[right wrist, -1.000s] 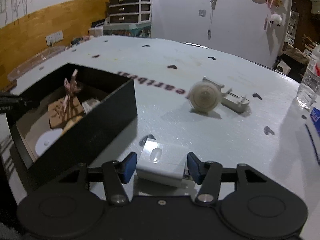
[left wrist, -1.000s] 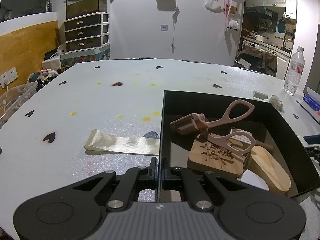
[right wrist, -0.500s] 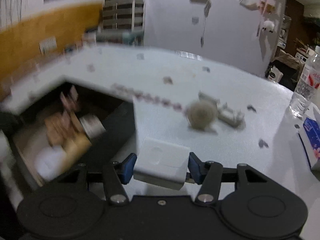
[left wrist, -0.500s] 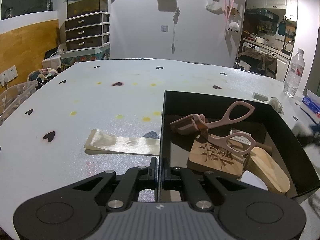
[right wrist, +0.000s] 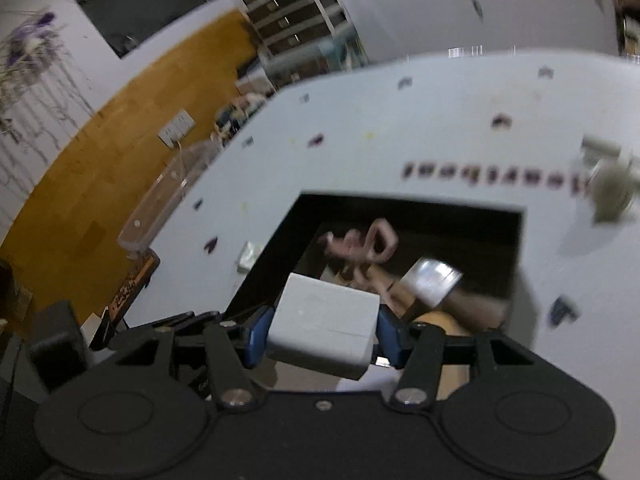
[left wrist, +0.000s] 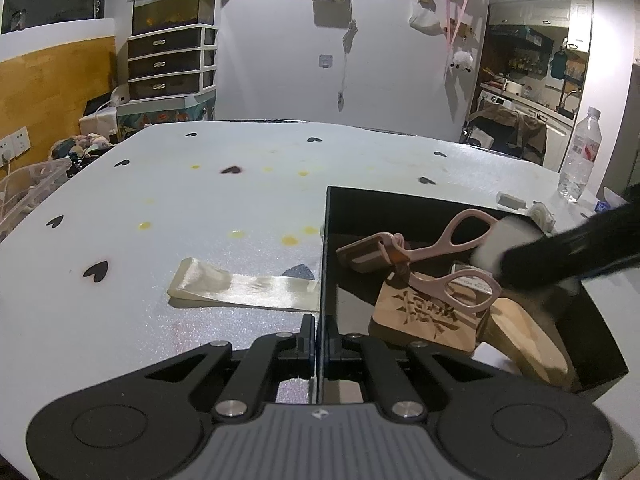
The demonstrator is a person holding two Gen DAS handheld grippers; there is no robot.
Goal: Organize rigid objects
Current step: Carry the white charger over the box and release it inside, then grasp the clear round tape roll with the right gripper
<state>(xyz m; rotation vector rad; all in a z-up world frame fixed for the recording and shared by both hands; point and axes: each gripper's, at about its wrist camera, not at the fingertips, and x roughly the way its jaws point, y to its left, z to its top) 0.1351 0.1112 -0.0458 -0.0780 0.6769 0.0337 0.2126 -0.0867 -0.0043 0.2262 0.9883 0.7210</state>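
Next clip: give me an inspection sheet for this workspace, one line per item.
Surface: white table with heart prints and yellow spots.
Job's things: black box holding a pink curler, carved wooden block and wooden piece; white block held over the box.
Clutter: cream strip, round white item, water bottle.
Grippers: left tool clamps the box wall; right tool grips the white block.
Cables: nothing seen.
Surroundings: drawer unit, kitchen doorway.
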